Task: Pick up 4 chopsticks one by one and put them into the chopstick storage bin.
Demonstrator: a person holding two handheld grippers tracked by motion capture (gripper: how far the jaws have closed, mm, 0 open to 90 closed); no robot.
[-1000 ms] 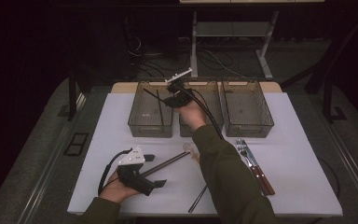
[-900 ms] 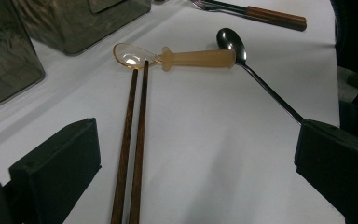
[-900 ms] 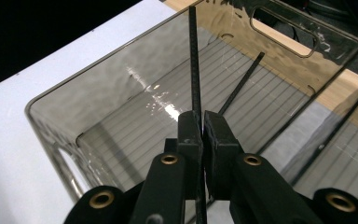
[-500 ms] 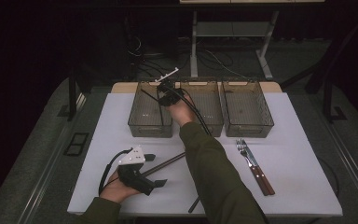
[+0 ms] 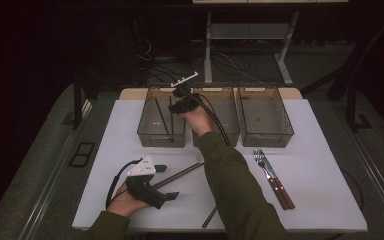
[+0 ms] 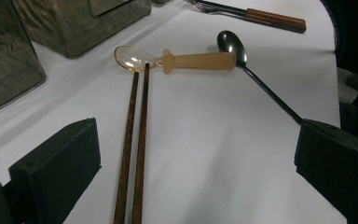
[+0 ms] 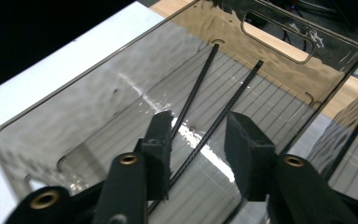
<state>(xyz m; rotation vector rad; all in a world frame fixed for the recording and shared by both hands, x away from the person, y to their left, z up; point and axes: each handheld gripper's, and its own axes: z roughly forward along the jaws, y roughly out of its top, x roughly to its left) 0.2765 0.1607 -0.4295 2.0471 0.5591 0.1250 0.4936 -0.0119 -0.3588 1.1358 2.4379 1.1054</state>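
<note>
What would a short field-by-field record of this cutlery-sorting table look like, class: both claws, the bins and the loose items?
right claw: jaws have just been opening, apart over the left bin
black chopsticks: two, lying in that bin, free of the pads
left claw: open, low over the table
brown chopsticks: pair side by side between its jaws, not gripped
amber spoon: at the chopstick tips
dark metal spoon: beside it
forks: wooden handles, at the table's right

White table (image 5: 325,165) bears three bins (image 5: 265,117), chopsticks (image 6: 133,149), spoons (image 6: 186,60), forks (image 5: 272,177).
</note>
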